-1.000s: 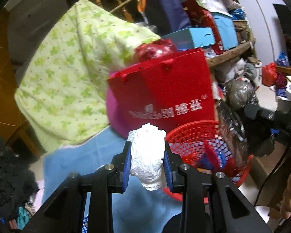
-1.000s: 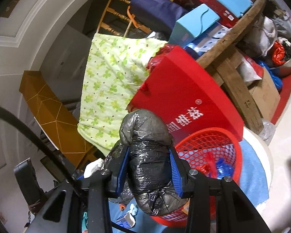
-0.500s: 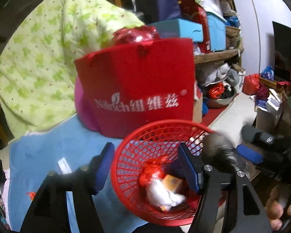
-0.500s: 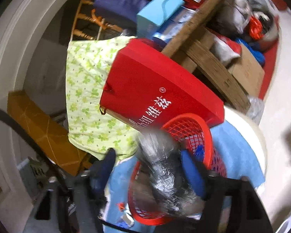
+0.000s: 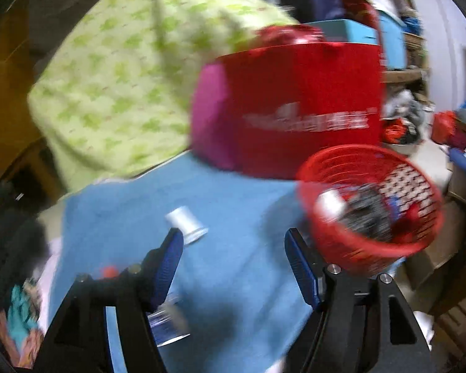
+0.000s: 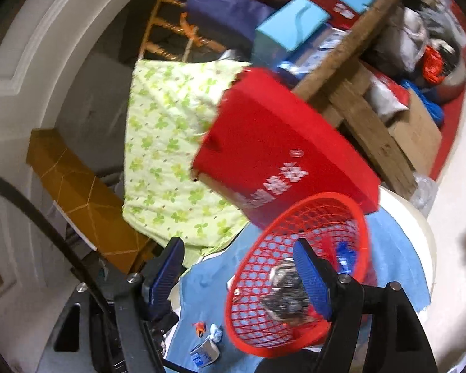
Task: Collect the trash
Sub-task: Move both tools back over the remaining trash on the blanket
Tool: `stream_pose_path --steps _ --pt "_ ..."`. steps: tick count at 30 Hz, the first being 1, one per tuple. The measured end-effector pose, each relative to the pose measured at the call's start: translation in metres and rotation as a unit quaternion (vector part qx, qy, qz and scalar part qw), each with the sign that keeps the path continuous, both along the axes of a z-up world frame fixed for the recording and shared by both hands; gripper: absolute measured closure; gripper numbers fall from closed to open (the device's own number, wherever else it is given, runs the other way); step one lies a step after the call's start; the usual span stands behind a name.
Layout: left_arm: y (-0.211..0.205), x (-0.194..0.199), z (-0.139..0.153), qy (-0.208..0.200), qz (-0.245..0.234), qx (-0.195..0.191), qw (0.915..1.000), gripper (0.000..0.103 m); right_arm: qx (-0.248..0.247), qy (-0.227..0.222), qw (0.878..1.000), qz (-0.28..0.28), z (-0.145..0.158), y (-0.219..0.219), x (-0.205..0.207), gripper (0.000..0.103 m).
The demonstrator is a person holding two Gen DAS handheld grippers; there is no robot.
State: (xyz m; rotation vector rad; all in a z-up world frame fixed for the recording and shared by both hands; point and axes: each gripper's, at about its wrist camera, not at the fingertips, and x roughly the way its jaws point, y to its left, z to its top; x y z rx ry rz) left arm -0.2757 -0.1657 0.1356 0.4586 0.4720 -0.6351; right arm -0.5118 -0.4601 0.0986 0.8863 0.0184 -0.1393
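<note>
A red mesh basket (image 5: 419, 242) (image 6: 298, 223) stands on a blue cloth (image 5: 233, 205) (image 6: 394, 248). Inside it lie a crumpled black plastic bag (image 5: 366, 214) (image 6: 282, 295), a white wad (image 5: 329, 203) and red and blue scraps. My left gripper (image 5: 231, 250) is open and empty over the cloth, left of the basket. A white bottle cap (image 5: 186, 219) lies just ahead of its left finger, and a clear wrapper with blue print (image 5: 167, 326) lies under that finger. My right gripper (image 6: 237, 259) is open and empty above the basket's left rim.
A red paper bag (image 5: 304, 102) (image 6: 282, 155) stands behind the basket, with a green floral quilt (image 5: 124, 71) (image 6: 167, 155) to its left. Small scraps (image 6: 205, 342) lie on the cloth near the right gripper. Shelves with boxes (image 6: 289, 31) fill the back.
Both grippers opened. The white wad left the left gripper and the black bag left the right one; both now lie in the basket. The left gripper then swung left over the cloth.
</note>
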Motion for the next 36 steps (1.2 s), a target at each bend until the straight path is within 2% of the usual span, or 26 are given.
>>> stream_pose_path --steps 4,7,11,14,19,25,31,36 --pt "0.066 0.028 0.0 -0.012 0.079 -0.004 0.9968 0.034 -0.04 -0.008 0.998 0.041 0.022 0.031 0.015 0.027" --pt "0.122 0.051 -0.006 -0.007 0.146 -0.009 0.9892 0.032 -0.067 -0.004 0.994 0.081 0.035 0.058 0.035 0.027" --pt "0.179 0.07 -0.018 0.007 0.213 -0.022 0.9768 0.031 -0.098 0.022 0.985 0.144 0.043 0.103 0.074 0.027" --pt "0.21 0.081 -0.029 0.025 0.242 -0.038 0.9693 0.031 -0.105 0.056 0.974 0.193 0.036 0.137 0.113 0.027" --pt "0.23 0.091 -0.053 0.051 0.247 -0.043 0.9666 0.031 -0.107 0.128 0.956 0.24 0.007 0.175 0.174 0.027" --pt "0.246 0.111 -0.08 0.085 0.258 -0.041 0.9617 0.031 -0.096 0.208 0.939 0.258 -0.03 0.182 0.235 0.027" --pt "0.249 0.14 -0.1 0.117 0.264 -0.037 0.9567 0.031 -0.029 0.28 0.913 0.294 -0.08 0.184 0.314 0.027" --pt "0.245 0.16 -0.106 0.127 0.261 -0.034 0.9564 0.031 0.021 0.309 0.895 0.32 -0.114 0.192 0.37 0.029"
